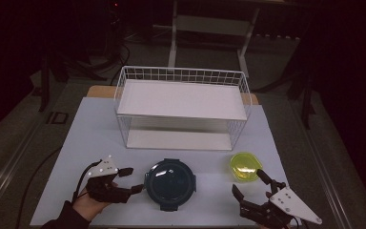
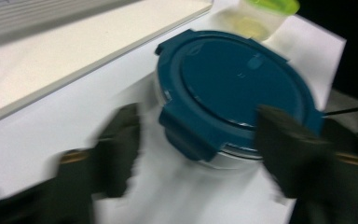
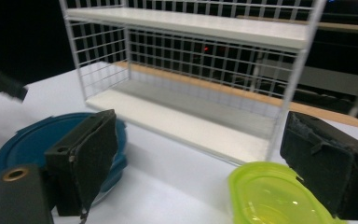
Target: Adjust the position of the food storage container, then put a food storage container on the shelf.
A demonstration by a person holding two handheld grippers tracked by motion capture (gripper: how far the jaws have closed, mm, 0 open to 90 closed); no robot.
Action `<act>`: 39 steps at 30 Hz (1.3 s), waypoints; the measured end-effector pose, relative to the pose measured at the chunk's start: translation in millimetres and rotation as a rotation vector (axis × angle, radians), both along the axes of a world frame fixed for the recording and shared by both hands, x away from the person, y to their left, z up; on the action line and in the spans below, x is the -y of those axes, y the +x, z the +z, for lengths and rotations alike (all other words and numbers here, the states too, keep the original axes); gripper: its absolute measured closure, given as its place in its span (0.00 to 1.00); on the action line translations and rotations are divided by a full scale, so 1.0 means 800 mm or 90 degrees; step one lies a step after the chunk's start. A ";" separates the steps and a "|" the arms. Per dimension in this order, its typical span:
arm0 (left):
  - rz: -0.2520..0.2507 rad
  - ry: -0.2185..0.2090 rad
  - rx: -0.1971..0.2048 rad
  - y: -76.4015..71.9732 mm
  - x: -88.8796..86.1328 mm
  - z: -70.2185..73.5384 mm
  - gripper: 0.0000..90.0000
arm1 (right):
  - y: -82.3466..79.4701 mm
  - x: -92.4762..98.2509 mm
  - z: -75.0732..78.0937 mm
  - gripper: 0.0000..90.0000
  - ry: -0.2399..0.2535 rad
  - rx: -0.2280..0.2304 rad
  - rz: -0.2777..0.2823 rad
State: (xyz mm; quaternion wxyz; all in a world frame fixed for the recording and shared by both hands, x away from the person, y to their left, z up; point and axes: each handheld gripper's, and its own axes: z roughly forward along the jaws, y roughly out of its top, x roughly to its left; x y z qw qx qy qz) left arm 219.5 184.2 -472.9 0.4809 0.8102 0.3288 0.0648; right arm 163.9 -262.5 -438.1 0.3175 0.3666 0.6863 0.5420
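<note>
A round container with a dark blue clip-on lid (image 1: 170, 183) sits at the front middle of the white table. My left gripper (image 1: 131, 179) is open just to its left, jaws pointing at it; in the left gripper view the blue lid (image 2: 240, 84) lies between and just beyond the blurred jaws. A small container with a yellow-green lid (image 1: 244, 166) stands to the right. My right gripper (image 1: 249, 183) is open just in front of it, and in the right gripper view the green lid (image 3: 275, 196) lies low between the jaws.
A white wire rack (image 1: 181, 107) with two white shelves stands at the back middle of the table (image 1: 86, 138); the rack (image 3: 191, 70) rises close ahead in the right gripper view. Dark floor, cables and frame legs surround the table.
</note>
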 end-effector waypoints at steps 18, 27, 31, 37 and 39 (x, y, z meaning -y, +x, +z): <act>0.043 -0.087 -0.141 0.028 0.007 0.002 0.02 | 0.026 -0.047 0.008 0.17 -0.020 -0.080 0.083; 0.038 -0.119 -0.264 0.049 0.000 -0.024 0.06 | 0.045 -0.061 -0.003 0.14 -0.007 -0.126 0.120; 0.035 -0.137 -0.326 0.056 0.001 -0.040 0.13 | 0.048 -0.069 -0.010 0.14 -0.029 -0.150 0.132; 0.048 -0.147 -0.376 0.065 0.006 -0.053 0.25 | 0.046 -0.072 -0.014 0.15 -0.034 -0.143 0.148; 0.049 -0.148 -0.388 0.067 0.008 -0.056 0.33 | 0.047 -0.073 -0.014 0.15 -0.028 -0.157 0.148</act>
